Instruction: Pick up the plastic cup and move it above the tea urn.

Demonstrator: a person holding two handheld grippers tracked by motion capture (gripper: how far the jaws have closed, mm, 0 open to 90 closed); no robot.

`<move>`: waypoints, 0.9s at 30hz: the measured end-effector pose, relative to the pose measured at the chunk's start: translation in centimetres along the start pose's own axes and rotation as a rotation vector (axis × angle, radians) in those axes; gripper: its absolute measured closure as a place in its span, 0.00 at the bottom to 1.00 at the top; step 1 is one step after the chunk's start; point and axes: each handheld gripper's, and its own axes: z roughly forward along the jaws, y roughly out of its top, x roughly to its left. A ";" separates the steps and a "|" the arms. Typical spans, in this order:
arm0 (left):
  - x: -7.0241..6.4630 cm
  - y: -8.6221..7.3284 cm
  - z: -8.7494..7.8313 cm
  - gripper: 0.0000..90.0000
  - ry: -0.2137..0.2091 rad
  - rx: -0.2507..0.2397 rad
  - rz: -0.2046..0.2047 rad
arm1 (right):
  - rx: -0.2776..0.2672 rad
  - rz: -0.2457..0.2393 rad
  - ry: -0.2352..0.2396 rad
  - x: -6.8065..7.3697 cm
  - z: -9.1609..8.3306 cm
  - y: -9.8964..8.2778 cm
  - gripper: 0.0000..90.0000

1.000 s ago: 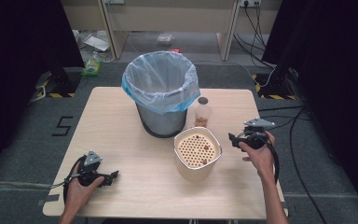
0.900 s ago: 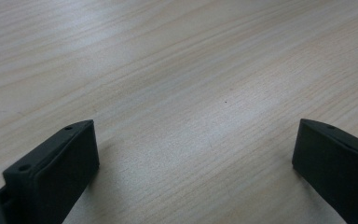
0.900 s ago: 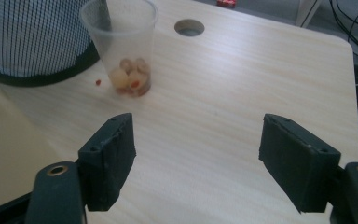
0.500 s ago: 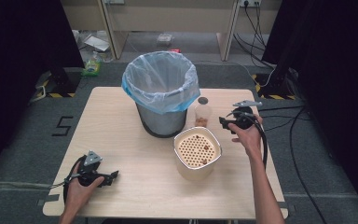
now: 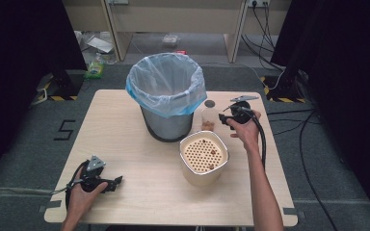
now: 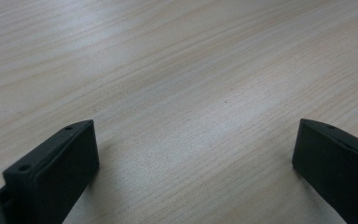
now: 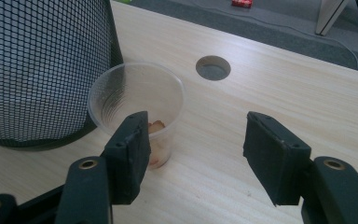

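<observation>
Now you are lining the right gripper [image 7: 193, 154], jaws spread, on the plastic cup [image 7: 137, 109]; shift until it is sitting between them.

Pretty plain setup in here: a light wood bench [image 5: 125, 139] with a round cable hole [image 7: 213, 67] in its top, sitting on grey carpet floor [image 5: 24, 144] with a white "5" [image 5: 65, 129] marked on it. Black curtains [image 5: 24, 38] hang on both sides, their stands on yellow-black hazard tape [image 5: 53, 97]. Beige furniture legs [image 5: 118, 33] at the back, cables [image 5: 308, 144] trailing across the floor on the right.
</observation>
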 end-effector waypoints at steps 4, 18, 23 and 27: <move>0.0 0.0 0.0 0.00 0.000 0.000 0.000 | 0.000 0.000 0.010 0.1 0.6 0.4 0.49; 0.0 0.0 0.0 0.00 0.000 0.000 0.000 | 0.040 -0.009 0.009 0.8 3.4 2.3 0.53; 0.0 0.0 0.0 0.00 0.000 0.000 0.000 | 0.065 0.002 0.018 0.9 4.8 2.1 0.58; 0.0 0.0 0.0 0.00 0.000 0.000 0.000 | 0.076 0.006 0.028 1.0 5.5 2.0 0.66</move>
